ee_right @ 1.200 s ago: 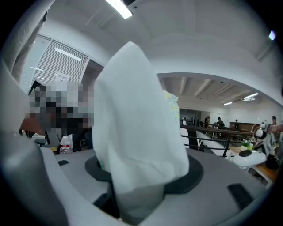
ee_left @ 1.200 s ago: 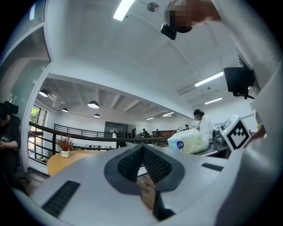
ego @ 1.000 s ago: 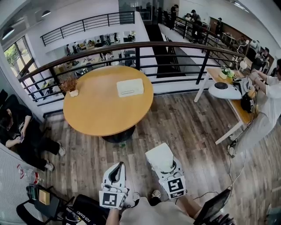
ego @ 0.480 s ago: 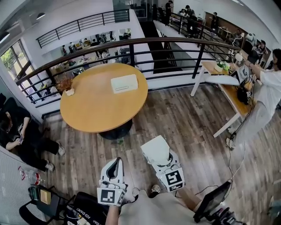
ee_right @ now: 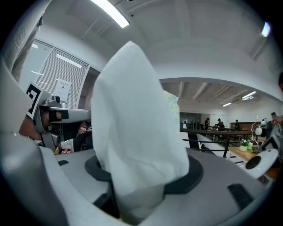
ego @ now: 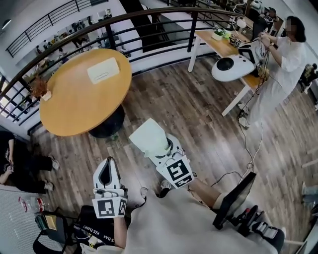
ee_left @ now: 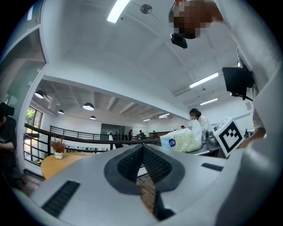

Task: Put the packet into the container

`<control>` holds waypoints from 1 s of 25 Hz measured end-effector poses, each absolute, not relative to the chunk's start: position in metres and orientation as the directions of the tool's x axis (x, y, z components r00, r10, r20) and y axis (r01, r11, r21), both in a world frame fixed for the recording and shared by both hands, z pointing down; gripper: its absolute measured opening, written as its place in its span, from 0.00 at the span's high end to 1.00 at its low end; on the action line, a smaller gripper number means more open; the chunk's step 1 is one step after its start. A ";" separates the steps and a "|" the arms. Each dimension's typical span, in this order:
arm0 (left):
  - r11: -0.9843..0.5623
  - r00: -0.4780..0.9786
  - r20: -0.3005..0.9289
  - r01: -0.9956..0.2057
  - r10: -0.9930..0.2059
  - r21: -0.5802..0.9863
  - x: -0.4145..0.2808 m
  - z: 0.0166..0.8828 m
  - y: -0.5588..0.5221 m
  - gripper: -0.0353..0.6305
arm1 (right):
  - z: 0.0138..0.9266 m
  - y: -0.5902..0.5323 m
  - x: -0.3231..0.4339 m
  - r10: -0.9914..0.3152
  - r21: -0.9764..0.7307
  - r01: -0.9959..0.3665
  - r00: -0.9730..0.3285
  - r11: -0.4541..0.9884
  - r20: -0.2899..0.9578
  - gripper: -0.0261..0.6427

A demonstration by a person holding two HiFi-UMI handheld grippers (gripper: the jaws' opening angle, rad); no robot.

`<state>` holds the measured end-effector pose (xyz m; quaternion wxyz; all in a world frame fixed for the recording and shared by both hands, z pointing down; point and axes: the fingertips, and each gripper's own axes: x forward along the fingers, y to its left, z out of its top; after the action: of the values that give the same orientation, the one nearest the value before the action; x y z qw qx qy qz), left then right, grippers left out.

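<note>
we hold a soft white packet (ego: 146, 136), well apart from the container (ego: 103, 70) on the round wooden table (ego: 74, 111)
our right gripper (ego: 160, 151) pinches the puffy packet at its base; we judge it could sag or slip free. our left gripper (ee_left: 142, 154) is pressed together, empty. the container looks flat, white, rectangular.

A round wooden table (ego: 84, 94) on a dark pedestal stands on a wood-plank floor (ego: 198, 114). Behind it a black railing (ego: 149, 30) curves above a lower level. Well to its right, a long white-legged table (ego: 207, 40) stands by the railing, with a person in white (ego: 280, 64) beside it. To the left of the round table sits a person in black (ego: 20, 166). Strip lights (ee_left: 117, 11) cross the white ceiling.
</note>
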<state>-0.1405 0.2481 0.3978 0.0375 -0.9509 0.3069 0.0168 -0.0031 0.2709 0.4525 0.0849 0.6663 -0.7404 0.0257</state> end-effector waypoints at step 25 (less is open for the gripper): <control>-0.782 0.785 -0.020 -0.620 -0.620 -0.065 -0.090 0.418 0.257 0.94 | 0.484 0.281 0.040 -0.969 0.026 -0.987 -0.153 0.161 0.194 0.53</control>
<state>-0.0903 0.2570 0.4184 0.0340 -0.9440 0.3282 -0.0011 0.0402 0.2813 0.4840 0.0827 0.6454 -0.7574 0.0536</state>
